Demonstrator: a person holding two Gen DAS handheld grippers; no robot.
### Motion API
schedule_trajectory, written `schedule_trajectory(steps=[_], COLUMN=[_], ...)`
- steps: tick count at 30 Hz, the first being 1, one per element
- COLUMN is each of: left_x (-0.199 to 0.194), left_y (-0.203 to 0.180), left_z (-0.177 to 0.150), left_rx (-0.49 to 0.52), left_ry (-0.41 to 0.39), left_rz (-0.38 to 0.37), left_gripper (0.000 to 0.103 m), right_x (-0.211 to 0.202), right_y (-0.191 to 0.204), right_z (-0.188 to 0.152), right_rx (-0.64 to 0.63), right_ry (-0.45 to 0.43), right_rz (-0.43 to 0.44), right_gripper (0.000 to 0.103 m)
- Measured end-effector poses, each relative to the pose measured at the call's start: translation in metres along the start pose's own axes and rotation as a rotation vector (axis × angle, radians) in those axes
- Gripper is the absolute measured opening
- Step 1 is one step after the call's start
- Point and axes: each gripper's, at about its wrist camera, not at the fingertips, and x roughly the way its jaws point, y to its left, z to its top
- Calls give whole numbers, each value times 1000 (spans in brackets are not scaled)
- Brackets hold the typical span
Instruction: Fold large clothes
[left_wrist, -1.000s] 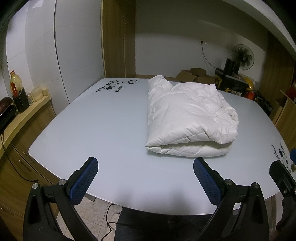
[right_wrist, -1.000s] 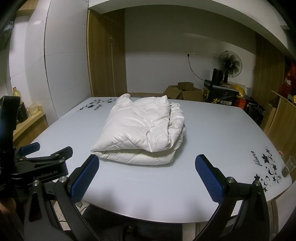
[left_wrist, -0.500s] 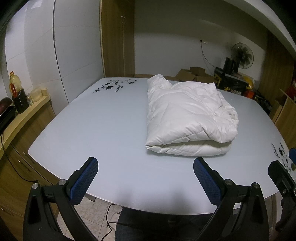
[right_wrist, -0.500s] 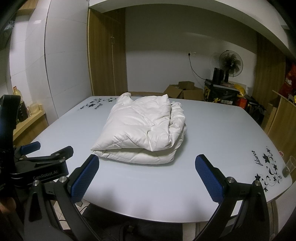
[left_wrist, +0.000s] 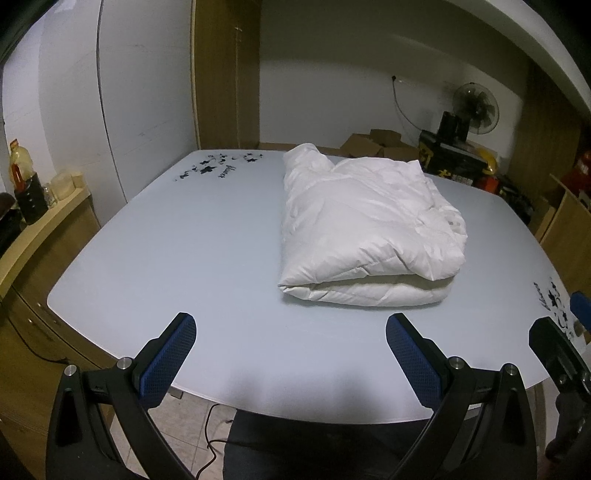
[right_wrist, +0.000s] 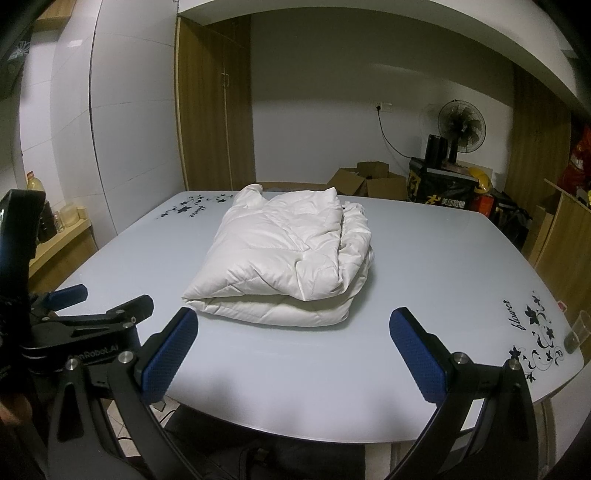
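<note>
White jacket (left_wrist: 365, 229) lies folded on the table (left_wrist: 184, 240). Left gripper (left_wrist: 290, 354) and right gripper (right_wrist: 295, 350) spread wide, empty, near table edge.

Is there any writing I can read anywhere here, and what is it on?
"flower": script beside the black floral print on the table.
"GenRobot.AI": on the left gripper's body, first letters partly hidden.
Chinese characters on the black delivery box: too small to read.
Bottle label: too blurred to read.
</note>
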Motion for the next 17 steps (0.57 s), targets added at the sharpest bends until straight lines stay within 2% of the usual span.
schedule_trajectory(steps=[8, 17], left_x=[2, -5], left_y=[3, 2], left_z=[1, 0], left_rx=[-12, 2], left_ry=[7, -41], left_rz=[-7, 7], left_gripper=[103, 103], right_x=[0, 0], right_y=[-1, -1], right_z=[1, 0], right_rx=[-2, -1], right_ry=[-2, 0], right_rz=[0, 1], right_gripper=[103, 103])
